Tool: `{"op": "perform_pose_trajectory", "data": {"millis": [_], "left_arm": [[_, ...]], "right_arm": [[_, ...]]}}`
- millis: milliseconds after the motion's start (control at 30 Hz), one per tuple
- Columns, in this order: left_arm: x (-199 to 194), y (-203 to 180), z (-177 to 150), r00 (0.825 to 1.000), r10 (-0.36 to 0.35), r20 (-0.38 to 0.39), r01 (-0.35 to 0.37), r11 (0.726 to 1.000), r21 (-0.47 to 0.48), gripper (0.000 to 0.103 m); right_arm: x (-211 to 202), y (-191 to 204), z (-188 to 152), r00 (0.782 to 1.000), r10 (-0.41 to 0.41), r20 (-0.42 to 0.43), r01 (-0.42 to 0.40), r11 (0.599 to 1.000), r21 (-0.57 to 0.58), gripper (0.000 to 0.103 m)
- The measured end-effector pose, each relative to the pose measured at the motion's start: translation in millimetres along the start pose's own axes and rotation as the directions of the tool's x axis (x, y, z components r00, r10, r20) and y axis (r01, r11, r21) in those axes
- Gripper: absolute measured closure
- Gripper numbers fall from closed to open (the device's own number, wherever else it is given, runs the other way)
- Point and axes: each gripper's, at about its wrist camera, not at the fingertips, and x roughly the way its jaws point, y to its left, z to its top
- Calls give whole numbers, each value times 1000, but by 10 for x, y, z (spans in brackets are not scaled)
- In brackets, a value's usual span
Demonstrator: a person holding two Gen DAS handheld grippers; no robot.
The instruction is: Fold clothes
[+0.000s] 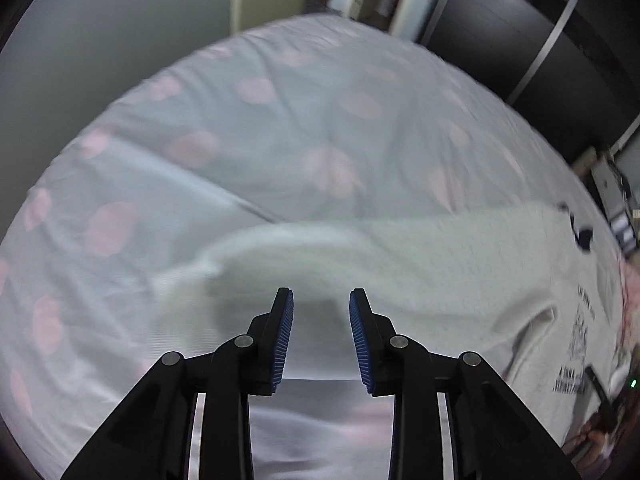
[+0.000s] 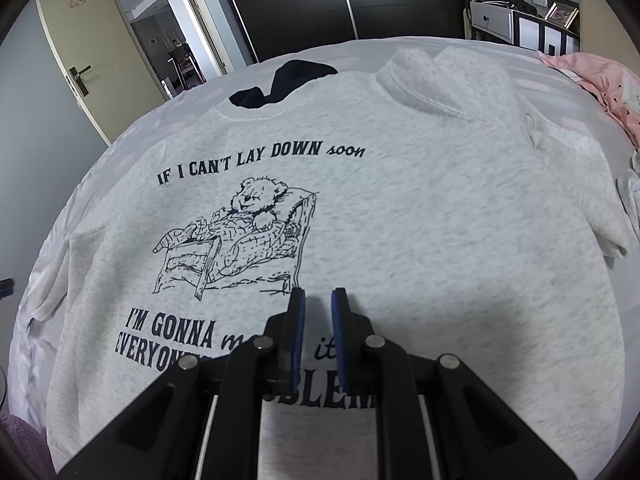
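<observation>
A light grey sweatshirt [image 2: 400, 220] with a teddy-bear print and dark lettering lies flat, front up, on the bed. One sleeve [image 2: 452, 80] is folded in across its upper right. My right gripper [image 2: 319, 291] hovers over the lower middle of the print, its blue pads a narrow gap apart with nothing between them. In the blurred left wrist view, the sweatshirt [image 1: 460, 272] stretches off to the right and its other sleeve [image 1: 248, 256] lies spread on the sheet. My left gripper [image 1: 321, 292] is just above that sleeve, open, holding nothing.
The bed sheet [image 1: 240, 140] is pale with pink spots. A dark garment [image 2: 280, 80] lies beyond the sweatshirt's collar and a pink garment [image 2: 600, 80] at the far right. Past the bed are a cream door [image 2: 80, 60], a dark wardrobe [image 2: 288, 0] and a dresser [image 2: 520, 28].
</observation>
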Motion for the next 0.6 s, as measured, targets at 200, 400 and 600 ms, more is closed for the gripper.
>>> {"op": "perform_pose_trajectory", "data": {"millis": [200, 400, 600], "left_arm": [[689, -288, -271, 974, 99, -204, -86, 994, 71, 72], [684, -321, -261, 975, 131, -180, -129, 991, 22, 72], [281, -950, -190, 998, 43, -45, -41, 999, 32, 71]], "right_arm": [[-6, -97, 34, 1000, 21, -4, -21, 999, 46, 89], [-25, -133, 52, 999, 40, -6, -40, 996, 74, 89], [-132, -205, 81, 999, 24, 25, -26, 994, 102, 89]]}}
